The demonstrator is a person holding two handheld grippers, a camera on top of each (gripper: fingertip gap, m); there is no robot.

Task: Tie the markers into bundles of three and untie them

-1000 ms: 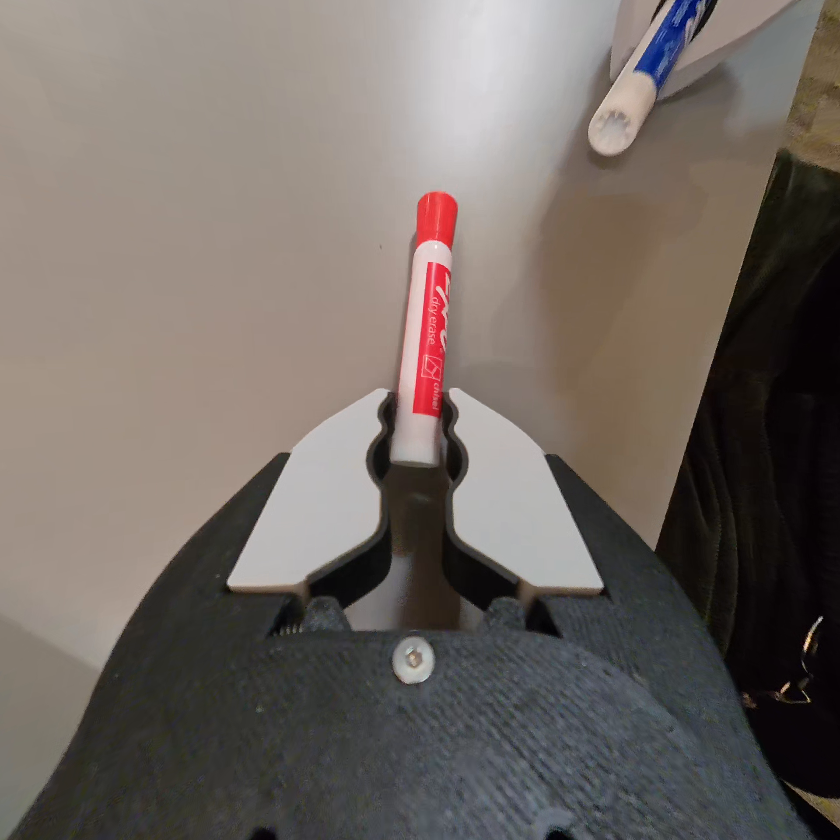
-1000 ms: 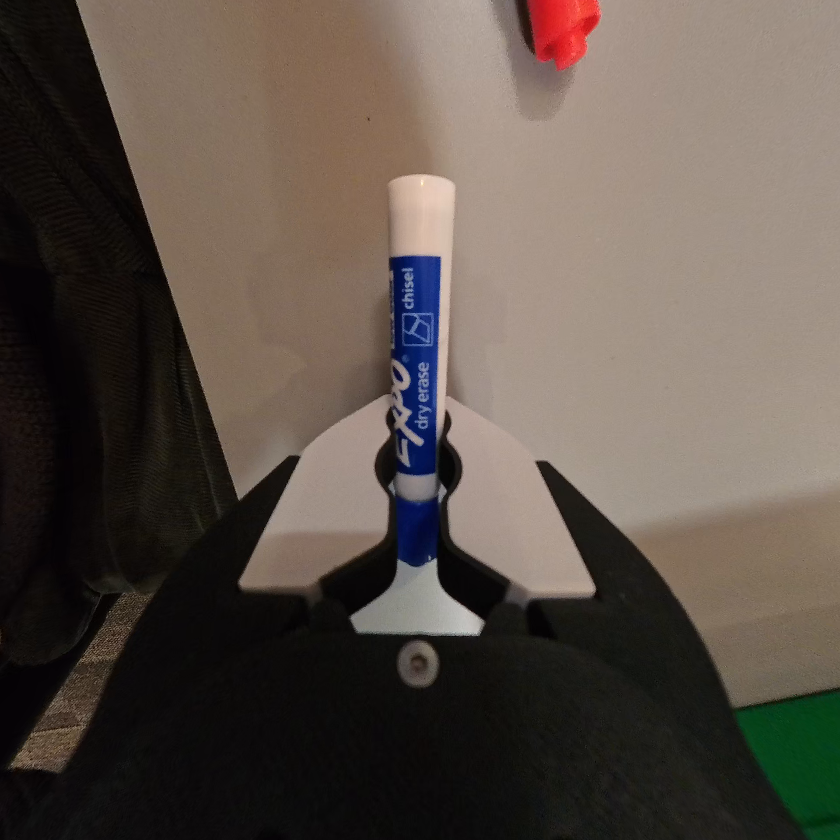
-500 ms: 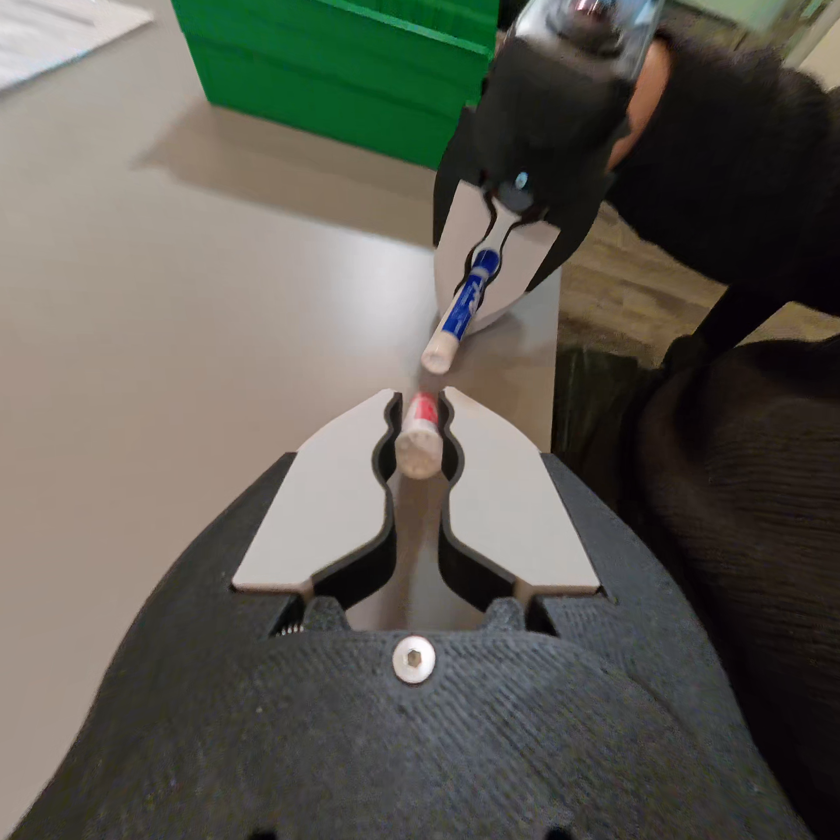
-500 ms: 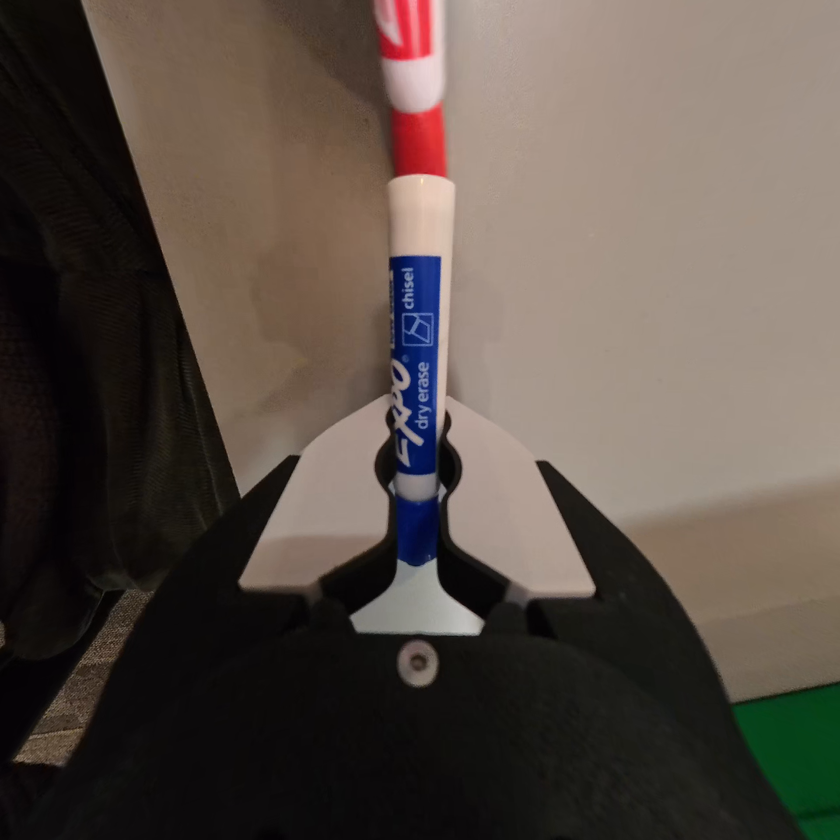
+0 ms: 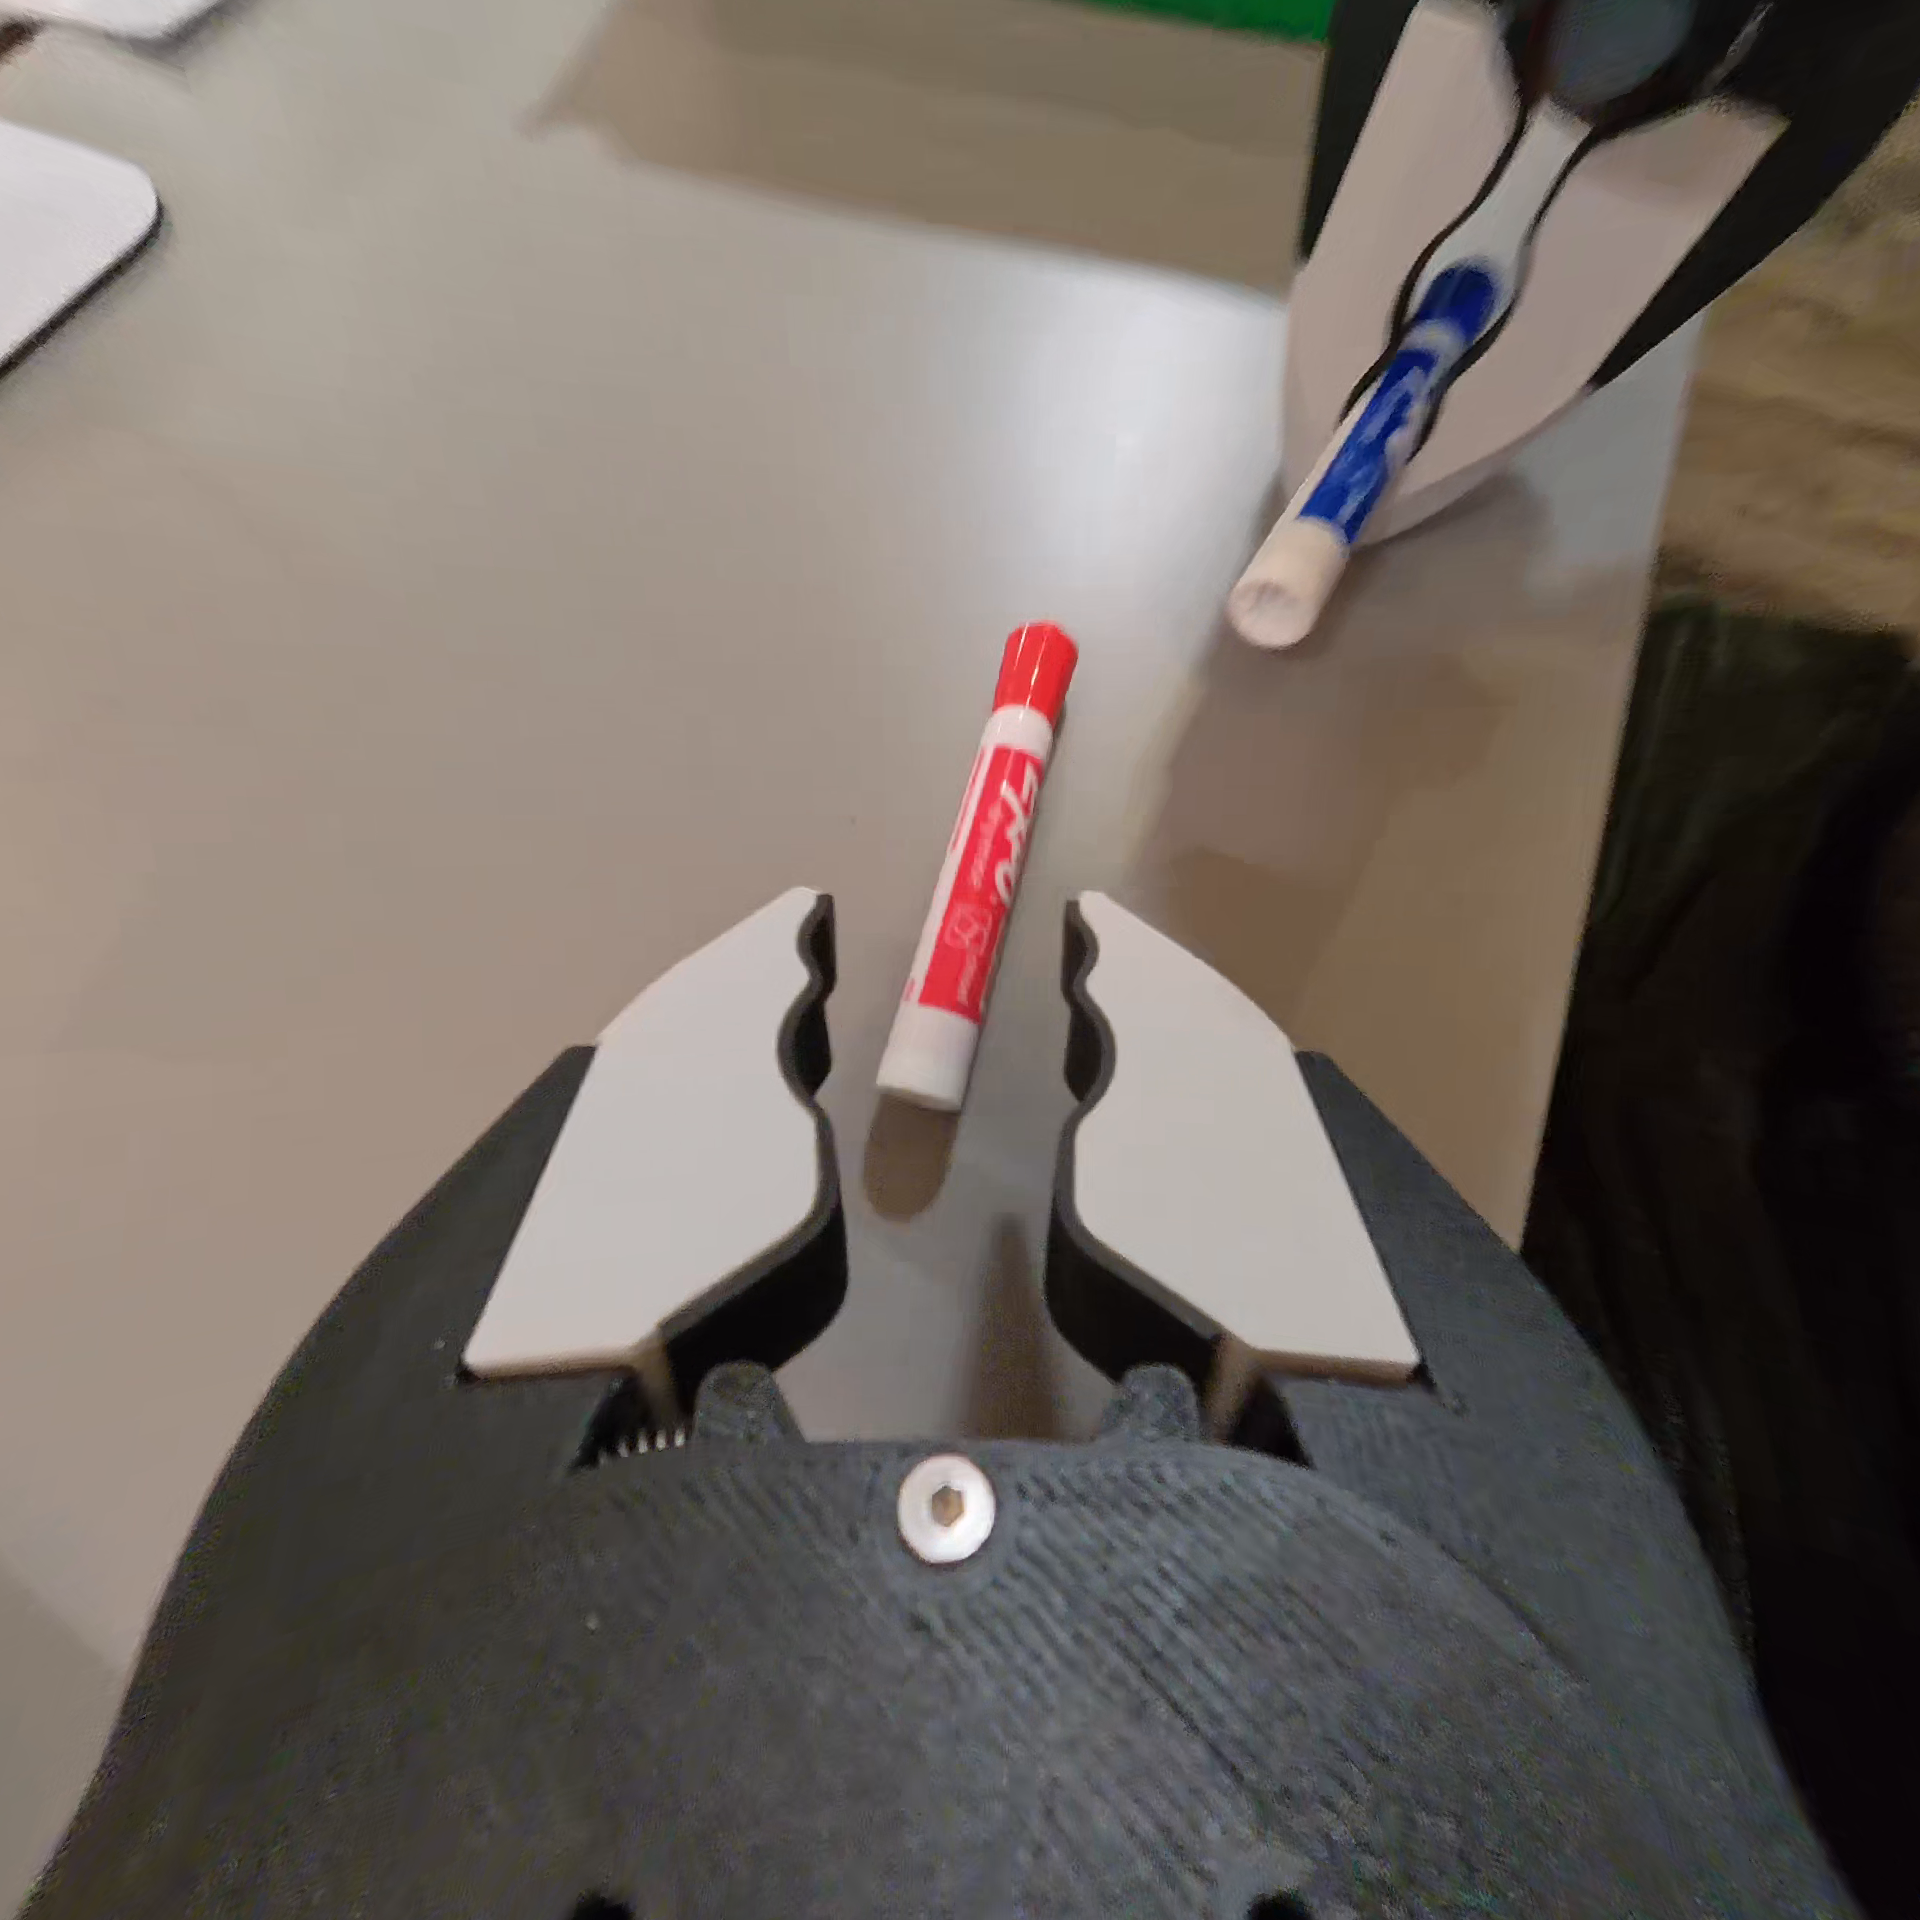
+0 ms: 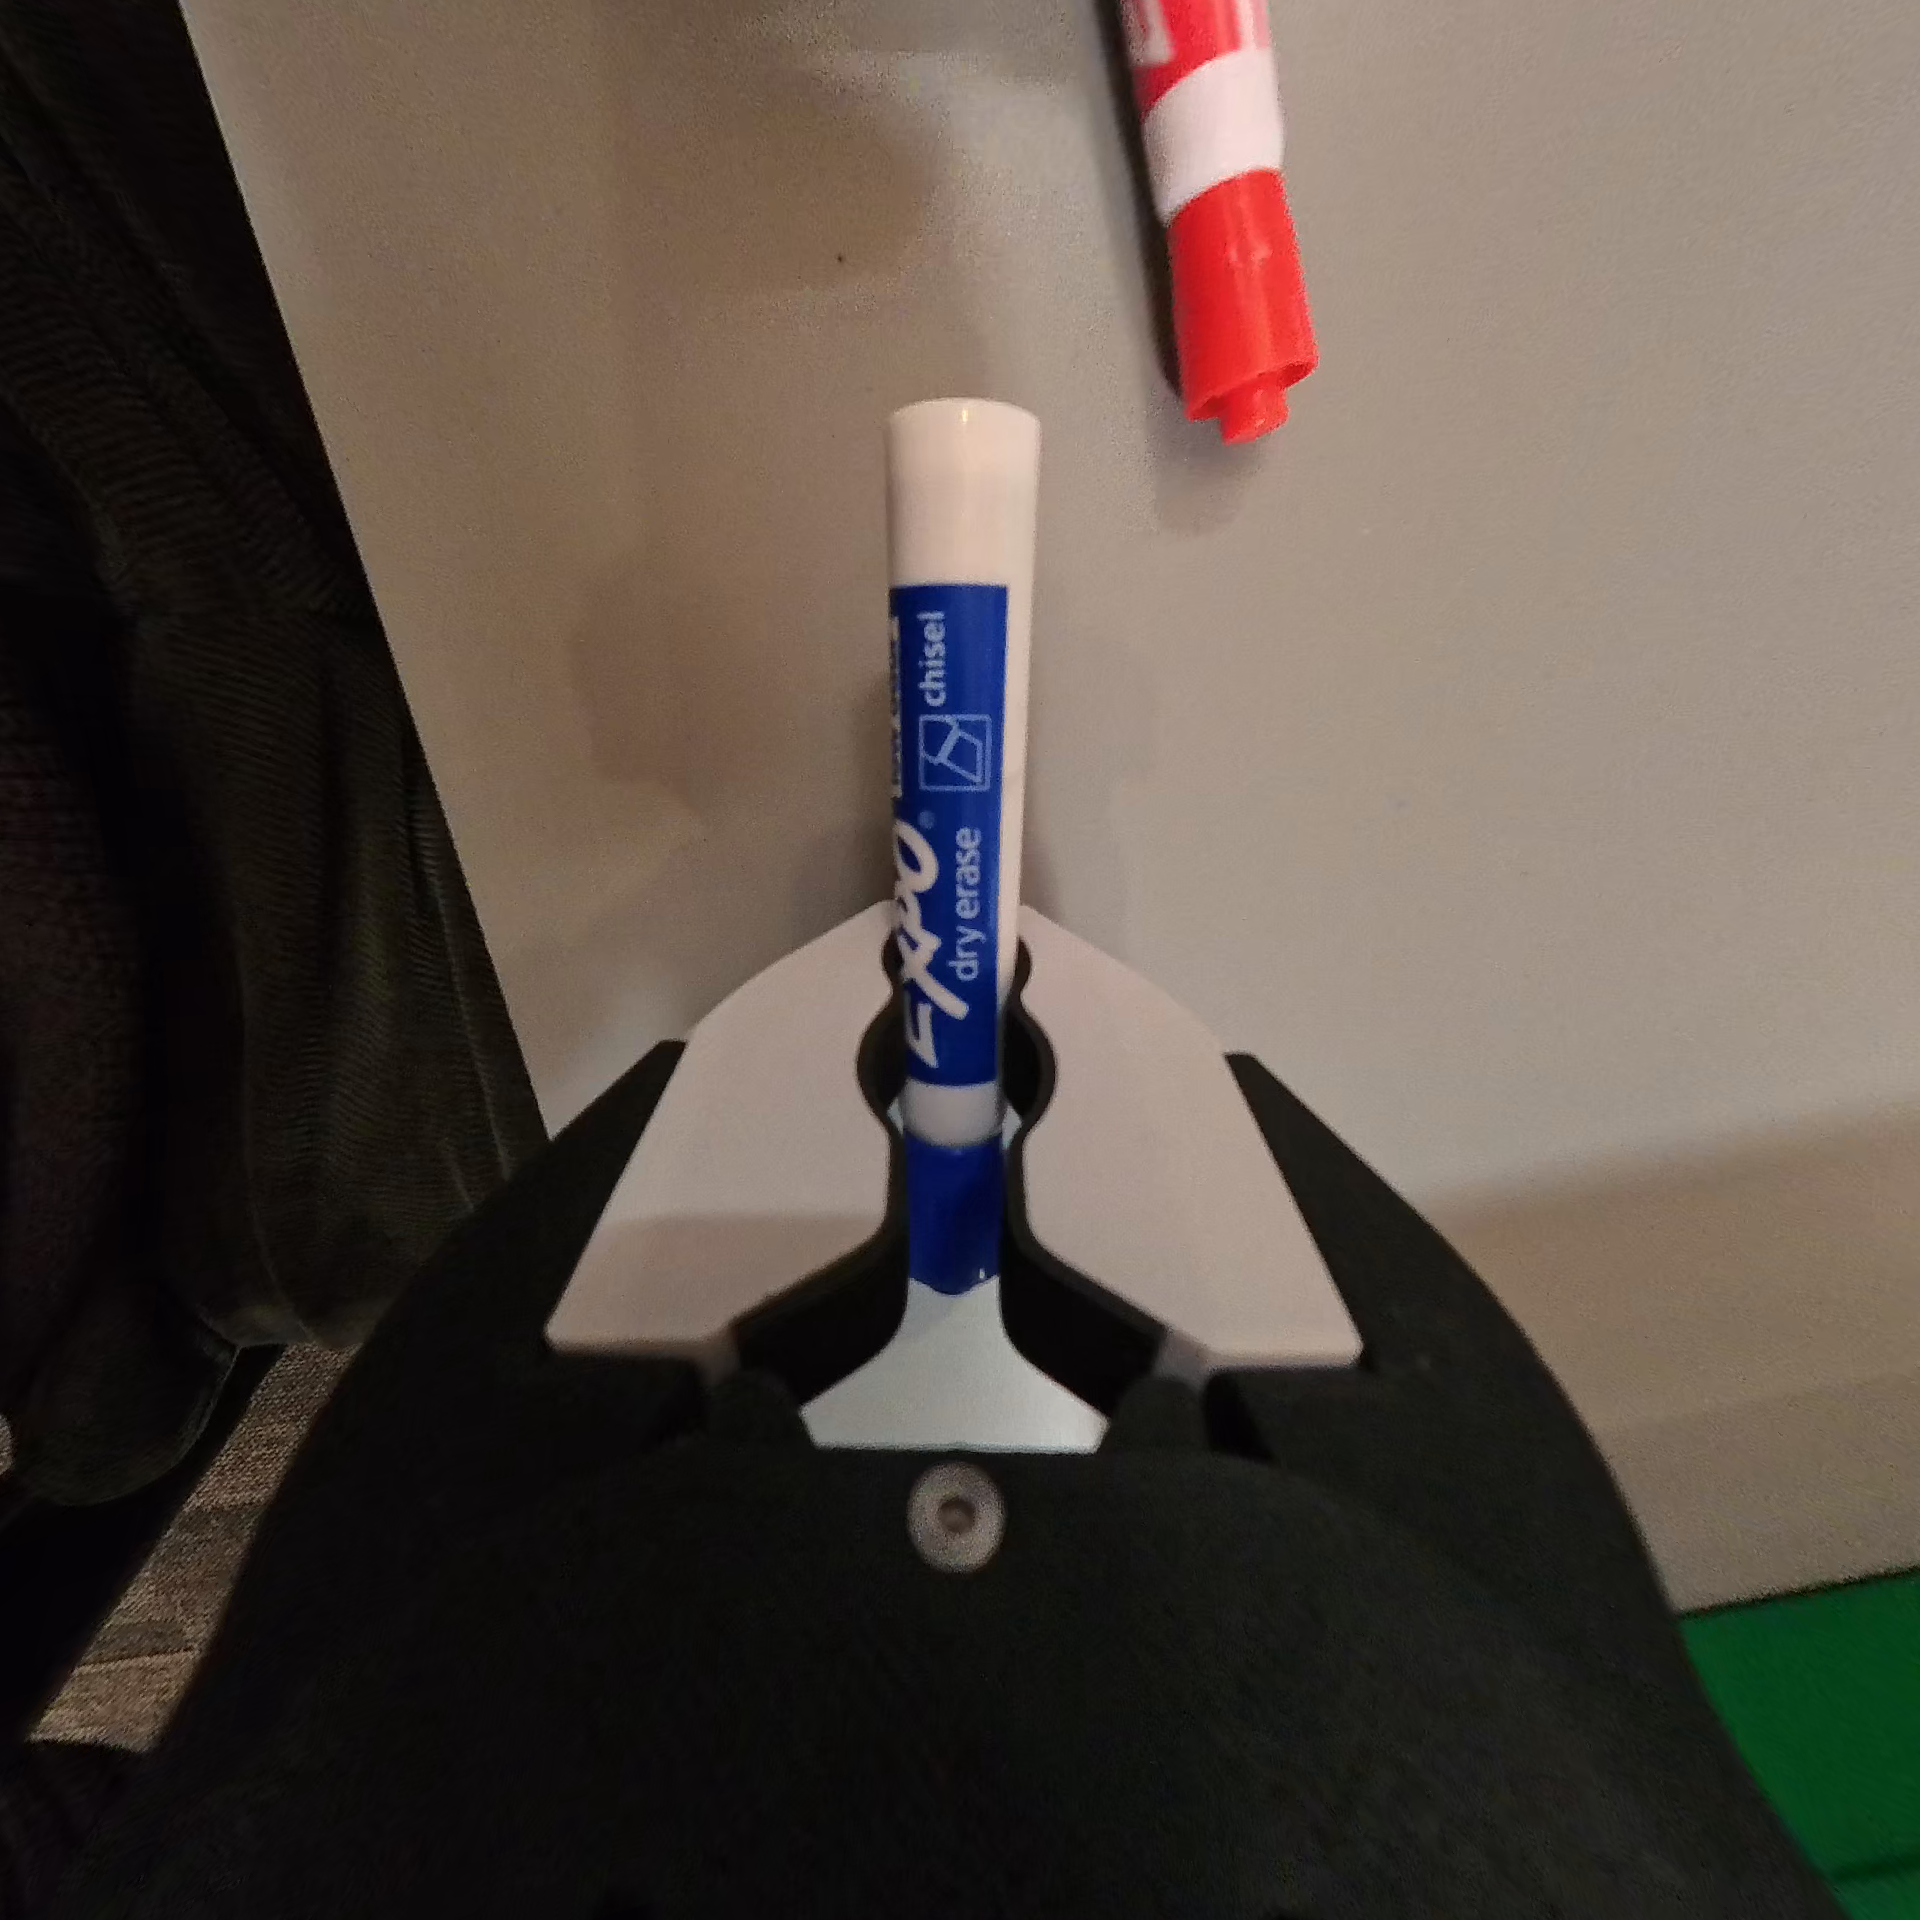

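Observation:
A red marker lies on the grey table, its white end between the tips of my left gripper. The left gripper is open and does not touch it. My right gripper is shut on a blue marker, whose white end points forward over the table. In the left wrist view the right gripper shows at the upper right with the blue marker in it. The red marker's cap end shows at the top of the right wrist view. No tie or band is in view.
The table's right edge runs close by the markers, with dark clothing beyond it. A white flat object lies at the far left. A green box shows at the lower right of the right wrist view. Some 15 cm of space lies between my two pairs of fingers.
My left gripper has opened and let go of the red marker, which now lies on the table. The left view tilted up and back down. The right gripper has kept still with the blue marker.

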